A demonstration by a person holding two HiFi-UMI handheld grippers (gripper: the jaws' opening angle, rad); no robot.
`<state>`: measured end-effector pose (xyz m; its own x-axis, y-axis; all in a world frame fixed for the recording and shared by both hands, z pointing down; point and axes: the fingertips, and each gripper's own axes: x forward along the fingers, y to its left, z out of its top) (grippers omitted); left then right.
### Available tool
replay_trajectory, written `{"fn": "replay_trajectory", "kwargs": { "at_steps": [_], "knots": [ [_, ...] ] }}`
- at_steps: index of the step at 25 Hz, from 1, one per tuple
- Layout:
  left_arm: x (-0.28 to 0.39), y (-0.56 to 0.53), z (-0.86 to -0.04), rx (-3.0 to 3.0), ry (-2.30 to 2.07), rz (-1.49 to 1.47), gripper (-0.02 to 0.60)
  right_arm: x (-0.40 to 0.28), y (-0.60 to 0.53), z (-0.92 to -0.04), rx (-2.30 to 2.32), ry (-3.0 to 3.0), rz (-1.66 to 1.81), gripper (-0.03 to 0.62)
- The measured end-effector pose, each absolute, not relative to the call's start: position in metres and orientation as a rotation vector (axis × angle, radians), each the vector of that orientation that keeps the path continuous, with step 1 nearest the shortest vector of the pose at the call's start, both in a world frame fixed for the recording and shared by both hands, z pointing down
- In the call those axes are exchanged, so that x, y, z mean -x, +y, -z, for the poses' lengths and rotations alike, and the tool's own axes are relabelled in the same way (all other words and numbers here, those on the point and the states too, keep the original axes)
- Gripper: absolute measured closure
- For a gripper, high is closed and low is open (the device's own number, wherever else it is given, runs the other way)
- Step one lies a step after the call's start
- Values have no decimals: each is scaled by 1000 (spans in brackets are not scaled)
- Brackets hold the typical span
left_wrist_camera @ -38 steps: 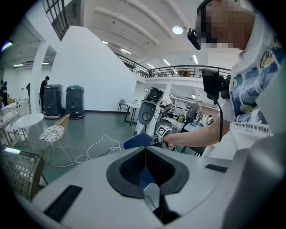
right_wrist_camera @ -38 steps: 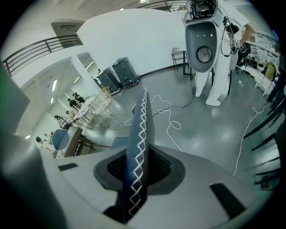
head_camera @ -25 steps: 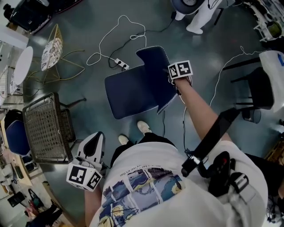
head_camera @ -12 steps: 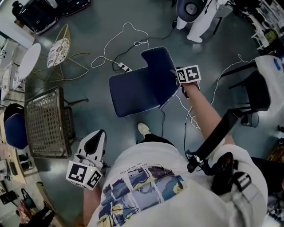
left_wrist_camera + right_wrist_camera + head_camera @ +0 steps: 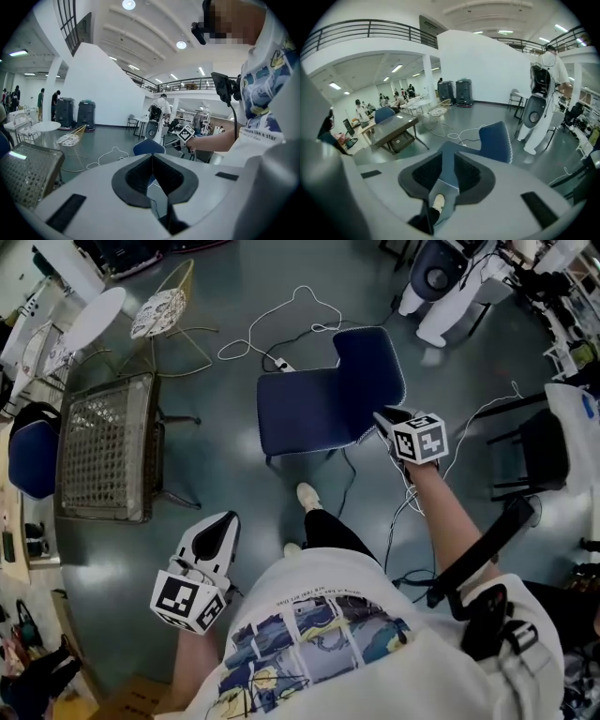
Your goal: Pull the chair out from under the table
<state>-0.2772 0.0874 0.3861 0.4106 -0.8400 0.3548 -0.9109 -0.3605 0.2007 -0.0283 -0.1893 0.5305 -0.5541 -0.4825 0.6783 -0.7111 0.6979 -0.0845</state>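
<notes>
The blue chair [image 5: 323, 404] stands out on the open floor, right of the mesh-topped table [image 5: 103, 460], its backrest [image 5: 370, 357] on the far side. My right gripper [image 5: 386, 418] hovers at the backrest's near right corner. In the right gripper view the chair [image 5: 497, 138] lies ahead of the right gripper [image 5: 449, 157]. Its jaws have just been closing, still stand apart, and hold nothing; floor and a shoe show through the gap. My left gripper [image 5: 220, 531] hangs low at my left side, away from the chair. In its own view the left gripper [image 5: 152, 157] has its pads together.
A white cable with a power strip [image 5: 281, 365] trails on the floor behind the chair. A wire chair [image 5: 159, 310] and a round white table [image 5: 89, 320] stand far left. A black chair [image 5: 544, 451] is at the right. A white machine [image 5: 441, 287] stands beyond.
My right gripper has come away from the backrest's right edge, drawing back toward me and rising. My left gripper and body have shifted back from the chair too.
</notes>
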Motion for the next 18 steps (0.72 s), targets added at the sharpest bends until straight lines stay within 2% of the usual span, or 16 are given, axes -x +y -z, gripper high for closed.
{"fn": "replay_trajectory", "kwargs": {
  "at_steps": [6,12,18],
  "knots": [
    [277,146,-409,-2302,-1456,-259,569,74,-64,-529,-682,-2364,-468,563],
    [256,169,-411,-2307,-1416,-284,569,97,20,-504,-491,-2407,-413,572],
    [229,152,-398,-2338,-1413,-285,569,94,46,-478,-392,-2451,-353,577]
  ]
}}
